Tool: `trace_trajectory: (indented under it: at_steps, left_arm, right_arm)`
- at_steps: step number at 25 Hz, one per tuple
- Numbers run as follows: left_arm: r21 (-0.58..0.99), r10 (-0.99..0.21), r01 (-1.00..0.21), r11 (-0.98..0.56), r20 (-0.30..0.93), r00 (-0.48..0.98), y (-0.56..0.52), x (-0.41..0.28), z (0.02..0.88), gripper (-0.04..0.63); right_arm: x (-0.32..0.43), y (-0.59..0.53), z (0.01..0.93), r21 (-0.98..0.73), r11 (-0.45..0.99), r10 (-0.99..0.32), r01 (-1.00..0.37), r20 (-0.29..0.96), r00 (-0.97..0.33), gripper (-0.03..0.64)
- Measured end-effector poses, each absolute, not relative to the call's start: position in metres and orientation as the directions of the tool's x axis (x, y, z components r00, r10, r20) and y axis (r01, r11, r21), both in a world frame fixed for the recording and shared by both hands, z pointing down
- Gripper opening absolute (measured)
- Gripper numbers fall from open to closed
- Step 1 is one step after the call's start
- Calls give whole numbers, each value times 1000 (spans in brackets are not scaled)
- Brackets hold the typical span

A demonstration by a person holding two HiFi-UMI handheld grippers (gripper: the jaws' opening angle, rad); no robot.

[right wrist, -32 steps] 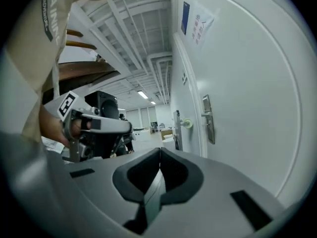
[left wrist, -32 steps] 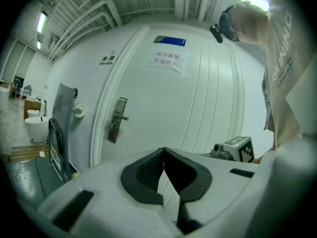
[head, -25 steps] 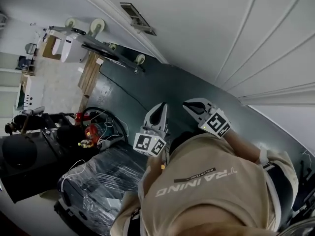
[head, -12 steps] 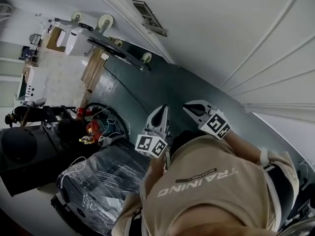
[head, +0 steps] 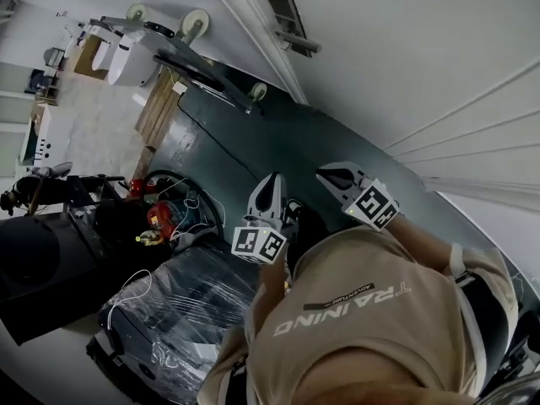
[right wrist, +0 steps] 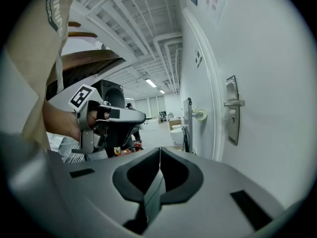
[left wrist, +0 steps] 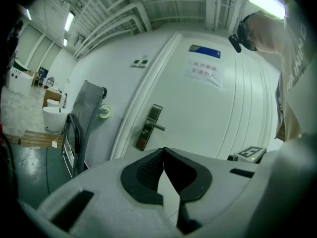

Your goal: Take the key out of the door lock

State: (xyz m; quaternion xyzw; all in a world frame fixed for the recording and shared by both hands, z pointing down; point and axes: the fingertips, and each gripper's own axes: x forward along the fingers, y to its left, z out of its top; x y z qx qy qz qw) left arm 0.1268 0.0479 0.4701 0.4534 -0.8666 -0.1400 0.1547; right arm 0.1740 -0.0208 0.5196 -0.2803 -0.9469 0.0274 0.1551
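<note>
Over at the left, a plastic-wrapped bundle (head: pixel 181 302) is lying on the dark green floor (head: pixel 245 142) next to a tangle of cables (head: pixel 181 218). A wheeled trolley (head: pixel 196 21) is standing against the wall just beside the door frame.

The person in the beige shirt (head: pixel 354 327) is facing the white door (head: pixel 405 49). They are holding both tools out in front at about the same height, near each other but not touching.

The left gripper (head: pixel 274 179) is pointing toward the door with its jaws pressing tip to tip. Nothing is sitting between them, and only the door is showing through the gap below the tips.

Just to its right, the right gripper (head: pixel 326 174) is likewise closed on nothing, its two black pads meeting in a thin line. Both tools are hanging well apart from the door.

On the door, the door lock (left wrist: pixel 148 128) is showing as a tall metal plate near the frame edge. A lever handle (left wrist: pixel 158 127) is sticking out of it, and a paper notice (left wrist: pixel 202 72) is hanging higher up.

The key is too small to make out. Something slight is showing under the lever in the right gripper view, but I cannot tell what it is.
</note>
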Motion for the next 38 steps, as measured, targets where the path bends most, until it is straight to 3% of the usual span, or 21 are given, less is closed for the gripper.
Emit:
trace_trajectory:
  at_steps: [10, 16, 24, 29, 38]
  left_arm:
    - [91, -907, -906, 413, 136, -399, 115, 43, 438, 9]
    - [140, -935, -931, 336, 173, -311, 144, 7, 453, 9]
    - [178, -935, -929, 323, 213, -284, 155, -18, 476, 9]
    - [163, -920, -920, 355, 233, -314, 141, -57, 488, 9]
    - [9, -888, -930, 368, 301, -348, 106, -156, 457, 9]
  right_arm:
    - [86, 27, 477, -91, 958, 287, 273, 224, -931, 15]
    - [56, 41, 486, -108, 987, 142, 119, 234, -962, 15]
    - [19, 63, 493, -64, 985, 171, 159, 297, -939, 15]
    - [-22, 55, 518, -147, 972, 222, 183, 317, -922, 14]
    - [-136, 2, 496, -115, 973, 219, 202, 171, -961, 14]
